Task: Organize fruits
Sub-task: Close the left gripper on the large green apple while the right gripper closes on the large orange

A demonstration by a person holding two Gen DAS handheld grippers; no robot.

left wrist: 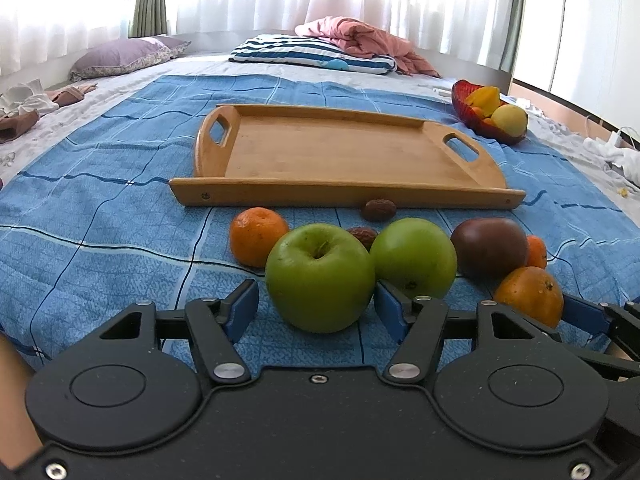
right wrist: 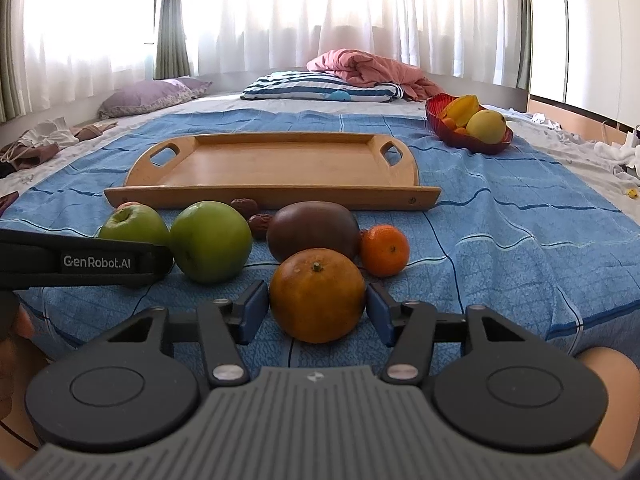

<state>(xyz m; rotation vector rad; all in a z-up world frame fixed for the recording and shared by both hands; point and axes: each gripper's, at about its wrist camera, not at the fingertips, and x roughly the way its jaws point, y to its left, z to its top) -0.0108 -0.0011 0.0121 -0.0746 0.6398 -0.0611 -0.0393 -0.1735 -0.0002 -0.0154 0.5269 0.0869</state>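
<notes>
Fruit lies on a blue cloth in front of an empty wooden tray (left wrist: 340, 152) (right wrist: 280, 164). My left gripper (left wrist: 316, 304) is open with its blue pads on either side of a green apple (left wrist: 320, 276), a gap showing on the left. A second green apple (left wrist: 414, 256) (right wrist: 210, 240), a dark purple fruit (left wrist: 490, 246) (right wrist: 312, 230), a mandarin (left wrist: 256, 236) and two dates (left wrist: 378, 210) lie close by. My right gripper (right wrist: 318, 308) is open around a large orange (right wrist: 318, 294) (left wrist: 530, 294). A small mandarin (right wrist: 384, 250) lies beyond it.
A red bowl (left wrist: 486, 126) (right wrist: 470, 140) with a yellow fruit and starfruit stands at the far right. Pillows (left wrist: 128, 56) and a pink blanket (left wrist: 360, 40) lie at the far end of the bed. Clothes lie at both sides.
</notes>
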